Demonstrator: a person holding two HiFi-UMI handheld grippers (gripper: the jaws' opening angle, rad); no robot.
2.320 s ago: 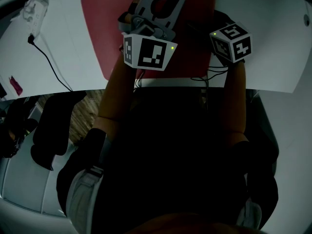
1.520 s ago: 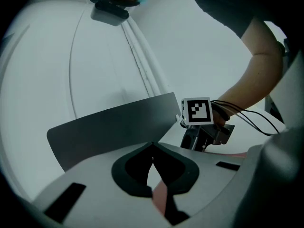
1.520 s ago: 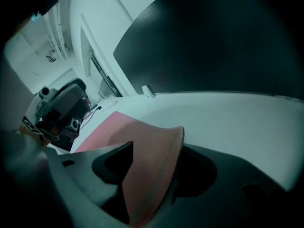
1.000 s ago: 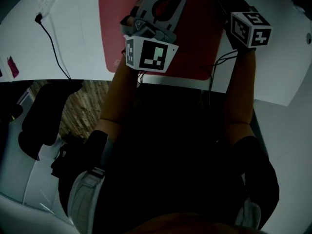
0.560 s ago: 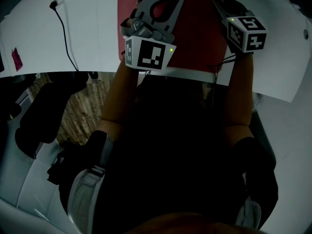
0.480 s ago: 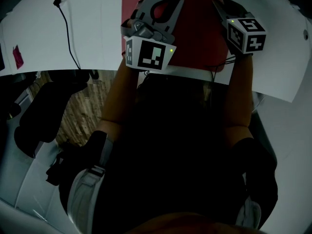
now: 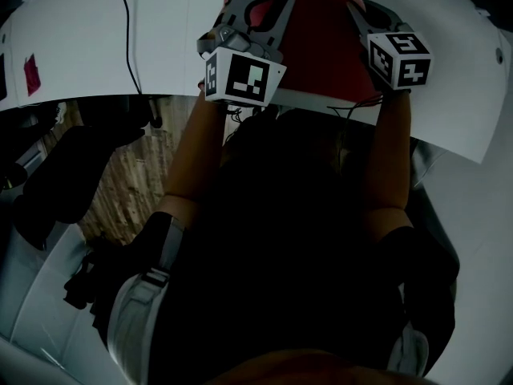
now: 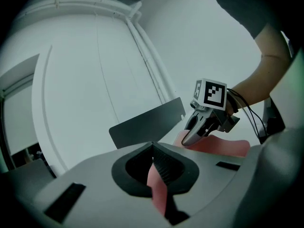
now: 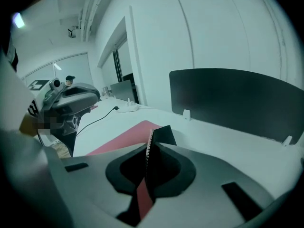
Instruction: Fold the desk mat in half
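Matt red desk mat [image 7: 321, 46], smooth white table [image 7: 72, 54]

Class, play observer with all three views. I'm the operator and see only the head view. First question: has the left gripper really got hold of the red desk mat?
Observer: Yes. The left gripper has its jaws shut on the desk mat at its edge.
Operator: And the right?
Observer: The right gripper is also shut on that mat's edge.
Operator: What's beyond the mat?
Observer: A black divider panel stands upright on the desk.
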